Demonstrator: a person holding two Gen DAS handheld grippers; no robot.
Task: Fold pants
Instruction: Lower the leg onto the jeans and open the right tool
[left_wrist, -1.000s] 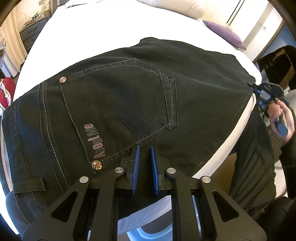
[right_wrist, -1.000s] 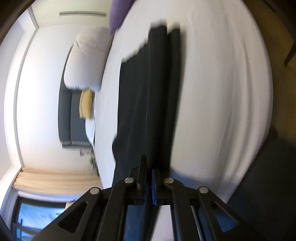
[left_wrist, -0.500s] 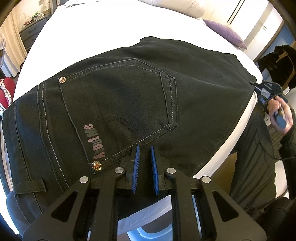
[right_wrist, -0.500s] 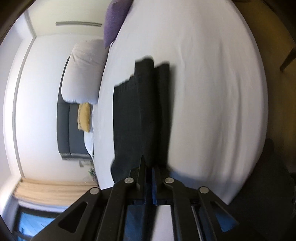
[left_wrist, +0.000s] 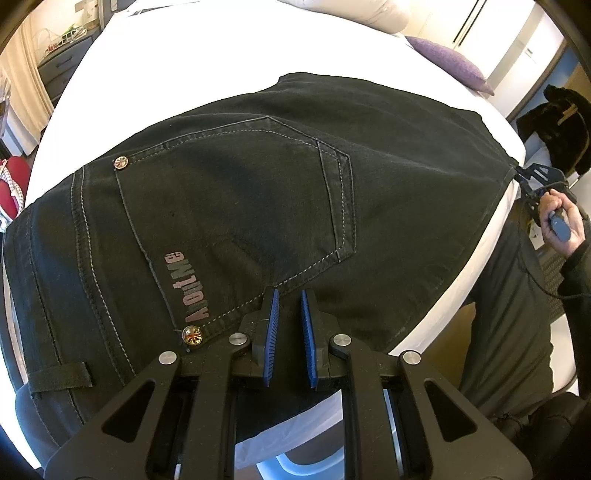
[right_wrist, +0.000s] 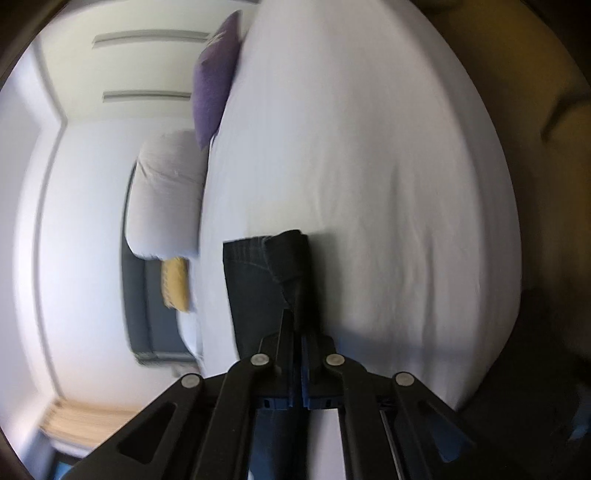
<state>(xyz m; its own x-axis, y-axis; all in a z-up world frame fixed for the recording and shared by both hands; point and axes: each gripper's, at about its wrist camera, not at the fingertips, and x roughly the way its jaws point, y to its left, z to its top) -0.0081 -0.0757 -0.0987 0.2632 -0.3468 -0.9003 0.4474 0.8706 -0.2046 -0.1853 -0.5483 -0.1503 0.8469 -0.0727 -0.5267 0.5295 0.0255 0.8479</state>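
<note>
Black pants (left_wrist: 258, 206) lie flat along the near edge of the white bed (left_wrist: 184, 55), back pocket up. The left gripper (left_wrist: 287, 295) hovers over the seat, jaws parted and empty. The right gripper (right_wrist: 297, 325) is clenched on the pants' folded hem at the bed's edge.

White bed (left_wrist: 229, 44), black pants (left_wrist: 258, 206), purple pillow (left_wrist: 447, 62)

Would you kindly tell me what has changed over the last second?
The right gripper, shut on the black jeans, pulled the leg end back toward the bed's near edge. The left gripper stayed open over the back pocket, which hasn't shifted.
</note>
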